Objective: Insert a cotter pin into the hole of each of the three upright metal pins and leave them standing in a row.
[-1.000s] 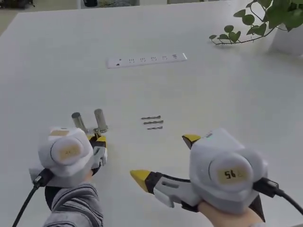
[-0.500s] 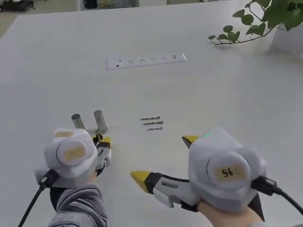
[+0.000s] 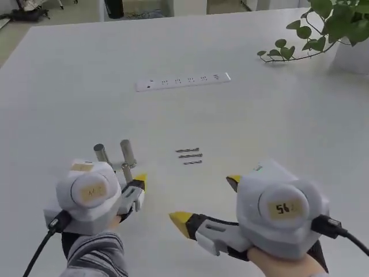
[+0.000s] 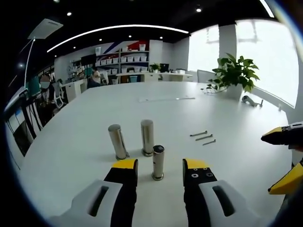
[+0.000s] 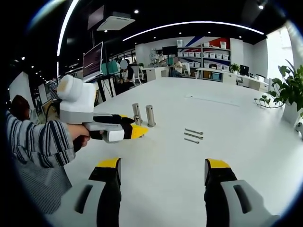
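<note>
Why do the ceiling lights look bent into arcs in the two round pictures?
Left and right gripper views: fisheye lenses bend the ceiling light strip into an arc. Head view: the power strip looks straight; light is soft, shadows faint.

On the table (image 3: pixel 277 115), three metal pins (image 3: pixel 127 153) stand clustered to the left of the three cotter pins (image 3: pixel 190 155), which lie side by side. The power strip (image 3: pixel 183 81) lies well behind the cotter pins, and the plant (image 3: pixel 314 34) stands far behind them to the right.
</note>
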{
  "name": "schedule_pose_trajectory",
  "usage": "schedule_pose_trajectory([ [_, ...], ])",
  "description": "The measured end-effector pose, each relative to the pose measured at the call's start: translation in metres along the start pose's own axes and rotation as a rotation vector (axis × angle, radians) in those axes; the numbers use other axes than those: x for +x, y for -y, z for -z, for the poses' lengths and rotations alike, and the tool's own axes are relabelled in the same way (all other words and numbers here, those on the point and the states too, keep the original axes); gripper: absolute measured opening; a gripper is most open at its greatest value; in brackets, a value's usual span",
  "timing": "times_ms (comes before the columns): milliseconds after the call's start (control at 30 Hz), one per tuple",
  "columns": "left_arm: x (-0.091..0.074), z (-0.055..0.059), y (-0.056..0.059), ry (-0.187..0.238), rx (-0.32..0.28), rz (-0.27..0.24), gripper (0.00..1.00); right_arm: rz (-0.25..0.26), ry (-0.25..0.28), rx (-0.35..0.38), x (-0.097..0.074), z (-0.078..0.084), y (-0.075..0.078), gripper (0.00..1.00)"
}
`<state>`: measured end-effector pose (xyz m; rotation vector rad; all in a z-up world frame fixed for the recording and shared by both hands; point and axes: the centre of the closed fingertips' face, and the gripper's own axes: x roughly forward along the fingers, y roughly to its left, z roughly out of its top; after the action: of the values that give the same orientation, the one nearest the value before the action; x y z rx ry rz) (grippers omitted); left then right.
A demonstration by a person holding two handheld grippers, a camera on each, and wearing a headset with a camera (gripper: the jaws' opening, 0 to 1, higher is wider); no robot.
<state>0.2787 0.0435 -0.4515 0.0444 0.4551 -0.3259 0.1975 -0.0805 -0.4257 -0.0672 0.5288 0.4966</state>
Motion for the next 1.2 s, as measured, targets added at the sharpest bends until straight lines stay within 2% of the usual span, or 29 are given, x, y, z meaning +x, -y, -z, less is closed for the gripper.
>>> schedule_pose_trajectory([
  [100, -0.007, -0.002, -0.002, 0.003, -0.001, 0.015, 0.45, -0.007, -0.011, 0.002, -0.001, 0.001, 0.002, 0.66],
  [200, -0.013, -0.004, -0.002, 0.008, 0.026, 0.034, 0.54, -0.019, -0.041, -0.013, -0.001, 0.000, 0.006, 0.64],
  [267, -0.019, -0.004, 0.000, 0.001, 0.041, 0.054, 0.60, -0.047, -0.047, -0.042, -0.001, -0.005, 0.009, 0.60],
  [400, -0.029, -0.004, 0.002, 0.006, 0.059, 0.082, 0.71, -0.109, -0.117, -0.132, 0.002, -0.006, 0.017, 0.57],
  [600, -0.038, -0.008, 0.003, 0.014, 0.055, 0.111, 0.85, -0.202, -0.194, -0.198, 0.014, -0.011, 0.028, 0.43],
  [733, -0.045, -0.014, 0.003, 0.035, 0.055, 0.133, 0.92, -0.220, -0.230, -0.257, 0.026, -0.016, 0.036, 0.41],
  [867, -0.051, -0.015, -0.001, 0.028, 0.073, 0.139, 0.98, -0.238, -0.267, -0.298, 0.038, -0.020, 0.044, 0.39],
  [900, -0.054, -0.014, -0.002, 0.025, 0.074, 0.141, 0.99, -0.257, -0.286, -0.316, 0.042, -0.019, 0.044, 0.38],
  [933, -0.055, -0.014, -0.004, 0.025, 0.073, 0.141, 0.99, -0.264, -0.293, -0.320, 0.045, -0.019, 0.045, 0.36],
  [1000, -0.059, -0.015, -0.006, 0.027, 0.082, 0.141, 0.99, -0.305, -0.339, -0.345, 0.051, -0.015, 0.045, 0.34],
  [1067, -0.063, -0.013, -0.008, 0.008, 0.085, 0.148, 0.99, -0.303, -0.367, -0.367, 0.060, -0.014, 0.049, 0.33],
  [1100, -0.064, -0.012, -0.008, -0.001, 0.082, 0.154, 0.99, -0.322, -0.378, -0.394, 0.064, -0.013, 0.049, 0.33],
  [1200, -0.068, -0.012, -0.010, -0.001, 0.108, 0.154, 0.99, -0.336, -0.416, -0.417, 0.072, -0.011, 0.050, 0.31],
])
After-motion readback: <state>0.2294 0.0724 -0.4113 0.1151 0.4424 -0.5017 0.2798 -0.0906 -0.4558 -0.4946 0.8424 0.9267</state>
